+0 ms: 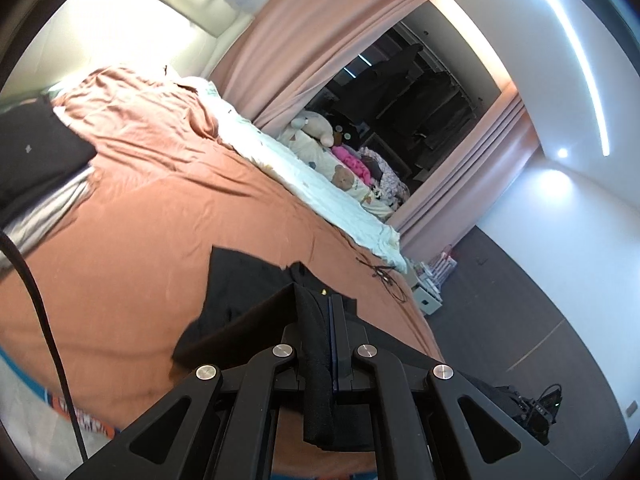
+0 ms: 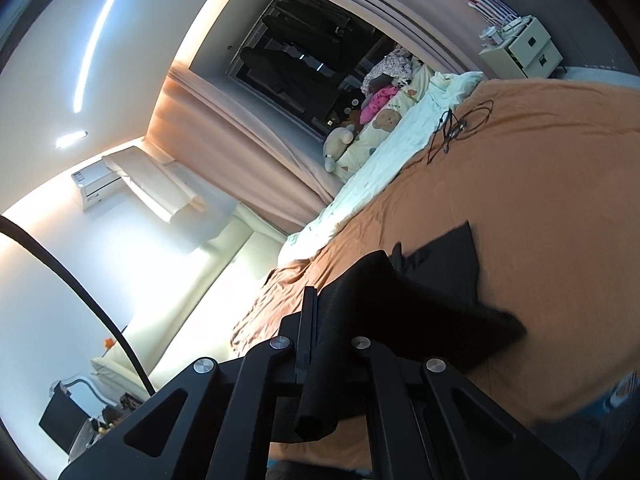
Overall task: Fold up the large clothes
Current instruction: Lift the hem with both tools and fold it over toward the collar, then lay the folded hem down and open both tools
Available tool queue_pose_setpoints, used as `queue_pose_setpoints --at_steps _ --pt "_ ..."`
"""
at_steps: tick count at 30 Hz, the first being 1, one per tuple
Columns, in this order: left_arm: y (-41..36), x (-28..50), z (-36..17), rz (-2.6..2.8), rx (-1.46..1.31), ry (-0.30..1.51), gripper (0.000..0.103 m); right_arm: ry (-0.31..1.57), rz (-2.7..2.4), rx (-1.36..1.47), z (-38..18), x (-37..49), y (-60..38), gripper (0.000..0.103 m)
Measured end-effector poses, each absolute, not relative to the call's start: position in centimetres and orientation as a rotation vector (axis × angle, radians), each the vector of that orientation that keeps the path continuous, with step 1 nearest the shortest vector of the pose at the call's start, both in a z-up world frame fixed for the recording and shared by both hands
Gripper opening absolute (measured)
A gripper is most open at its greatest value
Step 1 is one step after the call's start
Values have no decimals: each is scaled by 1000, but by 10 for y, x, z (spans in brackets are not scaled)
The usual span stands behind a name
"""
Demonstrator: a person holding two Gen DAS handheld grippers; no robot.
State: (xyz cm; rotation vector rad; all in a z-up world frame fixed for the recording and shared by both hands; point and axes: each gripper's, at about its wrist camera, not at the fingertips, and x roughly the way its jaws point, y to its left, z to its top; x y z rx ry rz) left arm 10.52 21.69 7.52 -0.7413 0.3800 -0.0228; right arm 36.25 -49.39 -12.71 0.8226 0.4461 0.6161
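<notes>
- Cloth sits pinched in both tools: the left tool (image 1: 326,320) has its jaws together on a black fold, and the right tool (image 2: 316,316) is clamped the same way on another edge of the black garment (image 1: 244,300)
- We judge each hand holds one corner or edge, so neither is nearer; the held edge runs between the two tools
- From the left tool, the free part of the garment hangs forward and to the left, its far end lying on the orange bed cover (image 1: 168,208)
- From the right tool, the cloth trails forward and to the right, down onto the same cover
- We read the long axis as running away from the tools, across the bed toward the pale quilt (image 1: 316,176)
- A thin black cable (image 2: 456,128) lies on the cover beyond the garment, well apart from it
- The coming move, we think, carries the held edge forward over the lying part
</notes>
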Motion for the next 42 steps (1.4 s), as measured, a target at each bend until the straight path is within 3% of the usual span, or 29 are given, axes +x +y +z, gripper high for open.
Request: queue_pose_setpoints --at_steps 14,42 --pt "249 259 62 50 -666 503 4 540 499 746 -130 498 -442 0" --pt "288 459 -104 166 -572 845 5 825 298 489 -142 651 -317 0"
